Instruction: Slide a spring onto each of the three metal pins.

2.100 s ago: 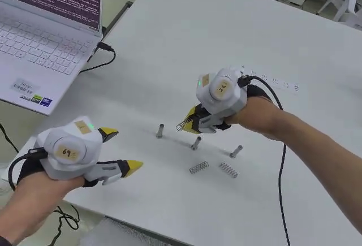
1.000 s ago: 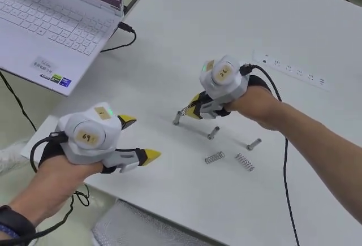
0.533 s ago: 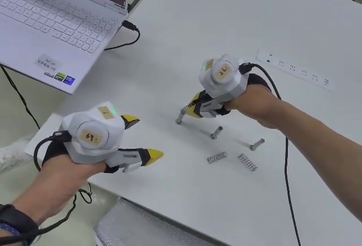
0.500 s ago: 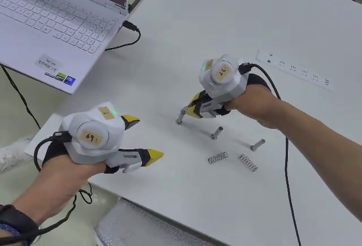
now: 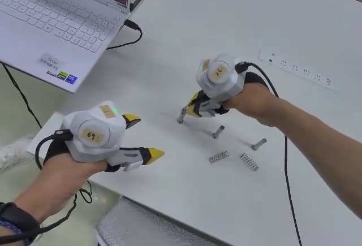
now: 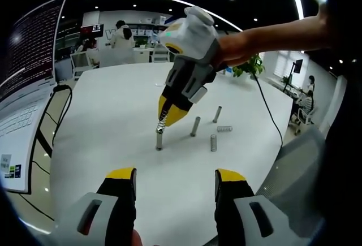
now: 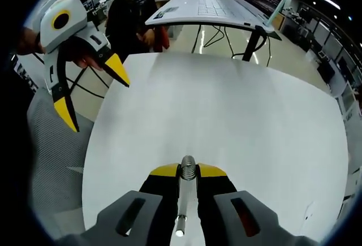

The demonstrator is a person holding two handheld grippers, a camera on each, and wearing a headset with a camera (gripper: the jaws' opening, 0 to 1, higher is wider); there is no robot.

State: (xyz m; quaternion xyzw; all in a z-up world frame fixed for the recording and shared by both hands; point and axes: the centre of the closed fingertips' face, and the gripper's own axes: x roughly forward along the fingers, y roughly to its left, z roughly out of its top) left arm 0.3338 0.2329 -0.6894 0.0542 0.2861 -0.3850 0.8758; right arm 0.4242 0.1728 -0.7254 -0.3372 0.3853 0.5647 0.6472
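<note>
Spring (image 5: 185, 109), pinched at its upper end by the right tongs (image 5: 192, 110), now meets the top of the leftmost pin (image 5: 181, 118). In the left gripper view its lower coils sit right at the pin's tip, and the spring leans a little. About two seconds ago it hung clear of that pin, off to one side, so the right hand has brought it into line and threading looks to be starting. Whether any coil has passed over the tip I cannot tell.

The middle pin (image 5: 218, 132) and the far pin (image 5: 259, 143) stand bare on the white surface (image 5: 226, 25). A loose spring (image 5: 219, 156) and a second loose spring (image 5: 248, 162) lie near them, so most of the task remains. The left tongs (image 5: 146, 137) hover spread wide, holding nothing, well apart from the pins. A laptop (image 5: 56, 25) sits on the surface beyond them.
</note>
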